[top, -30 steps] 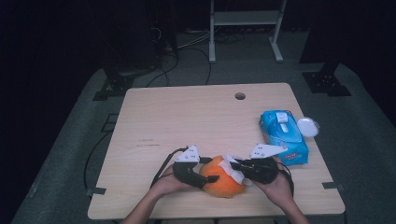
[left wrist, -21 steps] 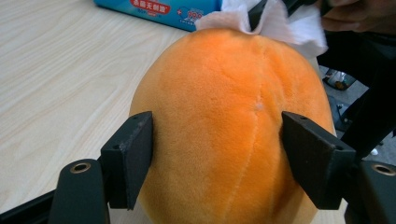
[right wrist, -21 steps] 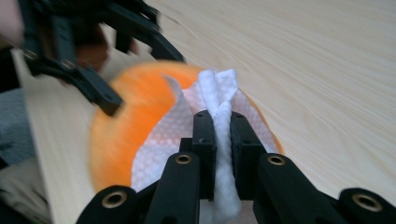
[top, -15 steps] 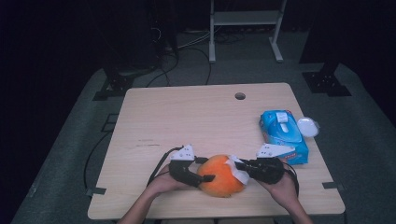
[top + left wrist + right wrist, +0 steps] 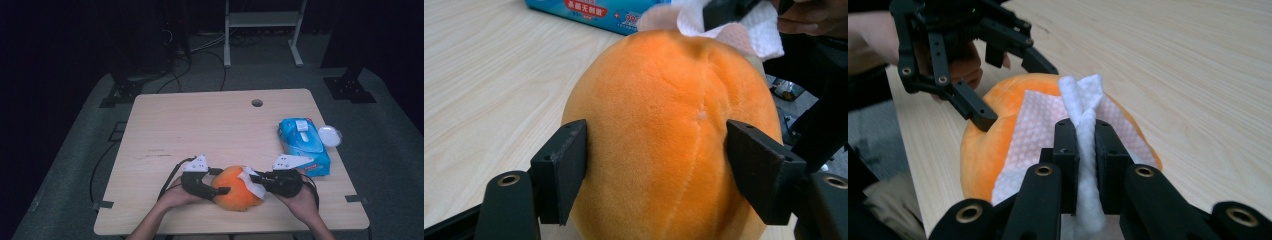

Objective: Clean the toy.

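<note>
One pale wooden table (image 5: 200,125) on grey carpet (image 5: 75,160); dark room.

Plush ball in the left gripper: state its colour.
Orange plush ball, clearest in the left gripper view.

**Plush orange and a wipe at the counter's near edge**

The plush orange (image 5: 234,194) is round, bright orange and fuzzy, with stitched seams running over its curve. It sits on the counter (image 5: 210,130) close to the near edge, pressed between the left tongs (image 5: 656,165) on both flanks. A white, dimpled wipe (image 5: 1048,135) lies draped over its top and one side, its bunched fold pinched in the right tongs (image 5: 1087,150).
</note>
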